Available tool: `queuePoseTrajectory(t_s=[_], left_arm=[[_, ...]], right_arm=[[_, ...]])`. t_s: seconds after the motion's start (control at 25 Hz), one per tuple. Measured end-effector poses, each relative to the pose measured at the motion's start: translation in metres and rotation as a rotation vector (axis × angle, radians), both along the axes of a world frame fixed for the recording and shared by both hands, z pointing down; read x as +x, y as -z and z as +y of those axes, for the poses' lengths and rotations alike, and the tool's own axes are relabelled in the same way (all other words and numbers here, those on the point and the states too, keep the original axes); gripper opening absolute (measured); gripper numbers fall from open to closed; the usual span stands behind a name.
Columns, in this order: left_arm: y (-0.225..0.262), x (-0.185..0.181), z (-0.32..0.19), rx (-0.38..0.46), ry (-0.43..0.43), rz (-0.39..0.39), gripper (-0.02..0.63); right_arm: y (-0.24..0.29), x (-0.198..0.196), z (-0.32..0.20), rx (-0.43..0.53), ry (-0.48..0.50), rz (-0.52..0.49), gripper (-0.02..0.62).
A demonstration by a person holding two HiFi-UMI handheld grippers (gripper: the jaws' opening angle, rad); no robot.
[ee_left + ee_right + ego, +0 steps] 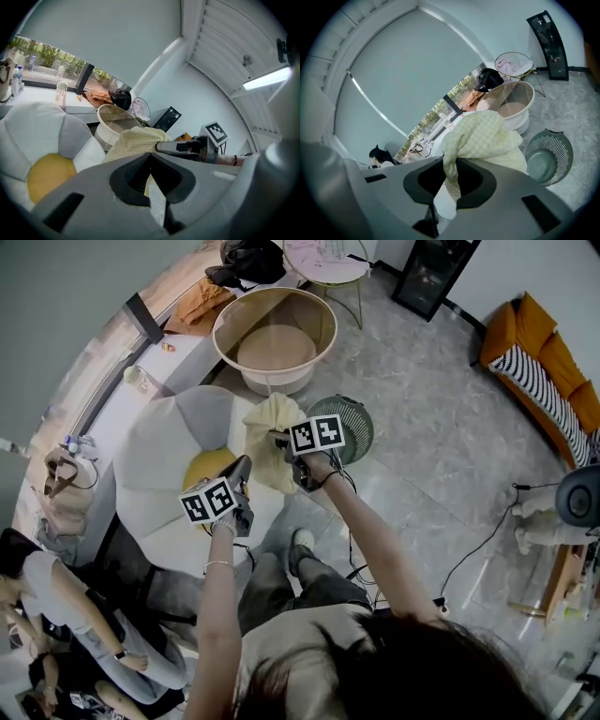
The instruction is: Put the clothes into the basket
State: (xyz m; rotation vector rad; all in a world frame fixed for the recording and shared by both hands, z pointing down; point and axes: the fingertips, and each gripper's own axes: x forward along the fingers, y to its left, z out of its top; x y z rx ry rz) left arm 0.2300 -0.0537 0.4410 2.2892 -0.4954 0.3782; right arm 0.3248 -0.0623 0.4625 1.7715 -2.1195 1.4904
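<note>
A pale yellow checked cloth hangs above the floor between my two grippers. My right gripper is shut on its upper edge, and the cloth bunches over the jaws in the right gripper view. My left gripper is shut on a lower corner; a strip of the cloth runs down between its jaws. A large beige round basket stands just beyond the cloth with nothing showing inside it. A small green slotted basket sits on the floor to the right, beneath my right hand.
A white flower-shaped cushion with a yellow centre lies under my left hand. Along the window ledge are a black bag and orange clothing. A round side table stands behind the basket. An orange sofa is at the right; a person sits at lower left.
</note>
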Motion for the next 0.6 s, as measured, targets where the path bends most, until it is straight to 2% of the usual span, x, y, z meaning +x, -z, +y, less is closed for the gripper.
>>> queuePoseTrajectory(t_s=[0.4,0.6], left_arm=[[-0.007,0.015,0.000,-0.014,-0.089,-0.024,0.011],[-0.006,0.030,0.001,-0.018,-0.163,-0.031,0.011]], right_arm=[[-0.005,0.023,0.011,-0.012,-0.100,-0.014,0.052],[-0.010,0.039,0.017,-0.037,-0.155,-0.002,0.052]])
